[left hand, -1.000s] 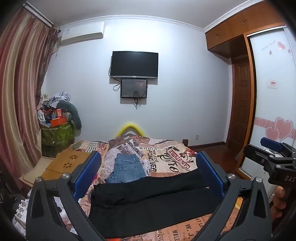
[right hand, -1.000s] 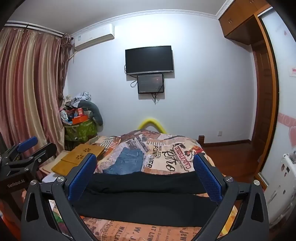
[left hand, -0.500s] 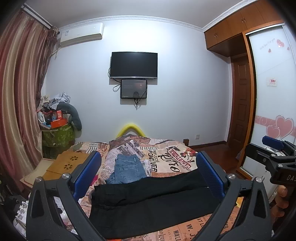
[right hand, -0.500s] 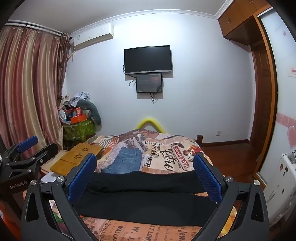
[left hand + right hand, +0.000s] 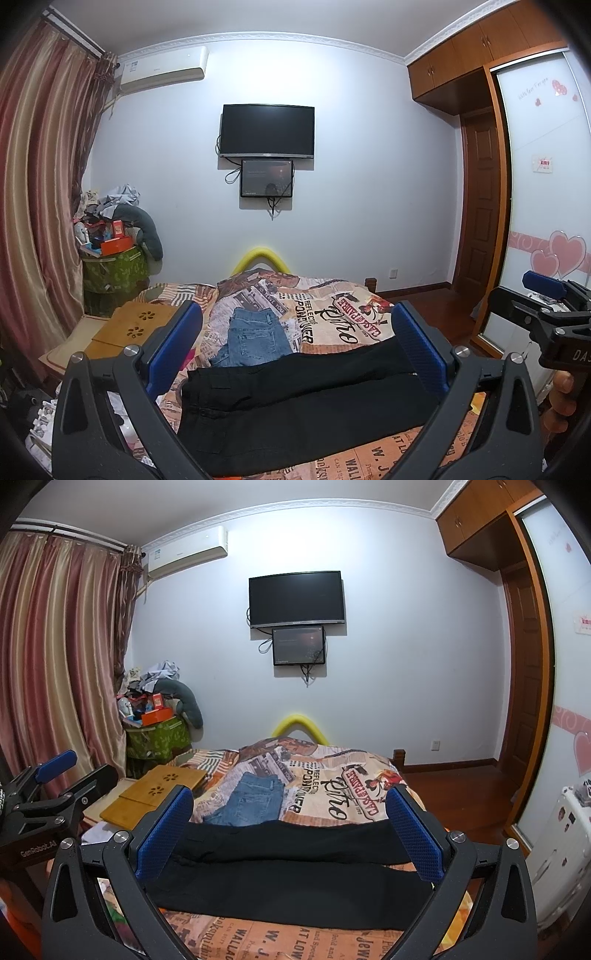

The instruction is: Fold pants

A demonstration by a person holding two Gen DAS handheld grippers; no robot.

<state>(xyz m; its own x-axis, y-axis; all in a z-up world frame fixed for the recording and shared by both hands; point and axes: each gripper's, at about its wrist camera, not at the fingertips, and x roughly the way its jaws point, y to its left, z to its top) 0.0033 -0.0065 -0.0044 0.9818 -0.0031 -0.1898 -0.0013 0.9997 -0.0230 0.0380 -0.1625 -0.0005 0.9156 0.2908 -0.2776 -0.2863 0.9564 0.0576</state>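
Black pants [image 5: 295, 402] lie spread flat across the near end of the bed, waistband to the left, legs running right; they also show in the right wrist view [image 5: 291, 871]. My left gripper [image 5: 295, 343] is open and empty, held above and in front of the pants. My right gripper [image 5: 290, 823] is open and empty, likewise above the pants' near side. The right gripper also shows at the right edge of the left wrist view [image 5: 546, 306], and the left gripper at the left edge of the right wrist view [image 5: 55, 786].
Folded blue jeans [image 5: 256, 338] lie further up the printed bedspread [image 5: 343, 317]. A wooden lap tray [image 5: 136, 325] sits at the bed's left edge. A cluttered green bin [image 5: 110, 269] and curtain stand left. A wardrobe with sliding door [image 5: 535, 206] is on the right.
Both grippers have shifted slightly; the view has barely changed. The pants have not moved.
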